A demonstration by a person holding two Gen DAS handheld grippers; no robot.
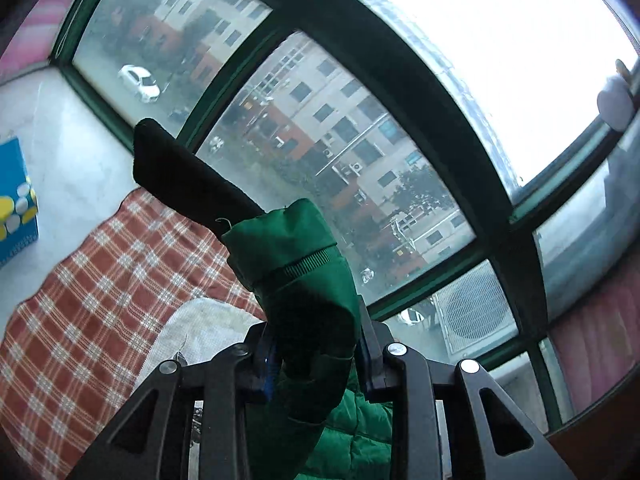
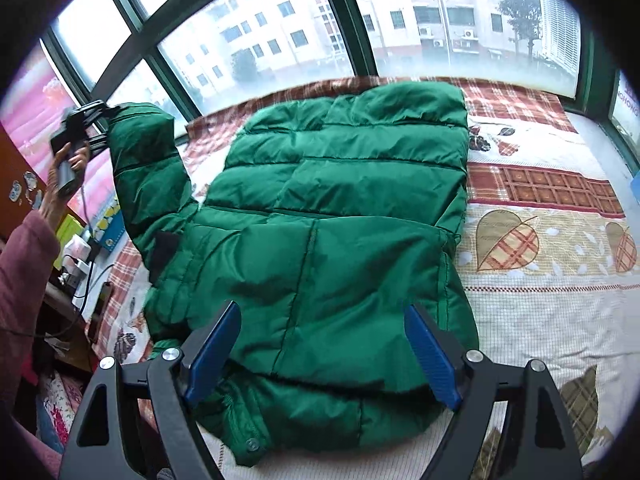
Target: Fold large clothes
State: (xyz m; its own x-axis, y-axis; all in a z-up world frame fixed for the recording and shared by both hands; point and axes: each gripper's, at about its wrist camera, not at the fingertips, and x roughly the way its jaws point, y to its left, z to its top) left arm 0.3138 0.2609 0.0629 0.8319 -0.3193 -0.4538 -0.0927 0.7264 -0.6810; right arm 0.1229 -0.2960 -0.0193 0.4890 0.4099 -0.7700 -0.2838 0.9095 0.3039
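A: Where is the puffy green quilted jacket (image 2: 336,216) lying?

B: On the patterned bedspread (image 2: 552,264) below the window. The left gripper (image 1: 316,356) is clamping its cuffed sleeve (image 1: 296,256), raised. The right gripper (image 2: 324,356) is hovering over the hem, fingers spread, gripping nothing.

My green puffer jacket (image 2: 328,216) is quilted cloth with a slight sheen, its sleeve cuff (image 1: 292,248) matt with a ribbed elastic band and a black fleecy tab at ten o'clock. My grippers' fingers (image 2: 214,350) are matt black plastic with ribbed blue rubbery pads and shiny metal rivets. The bedsheet (image 2: 540,288) is soft printed cloth; the tissue box (image 1: 16,200) at nine o'clock looks like glossy cardboard.
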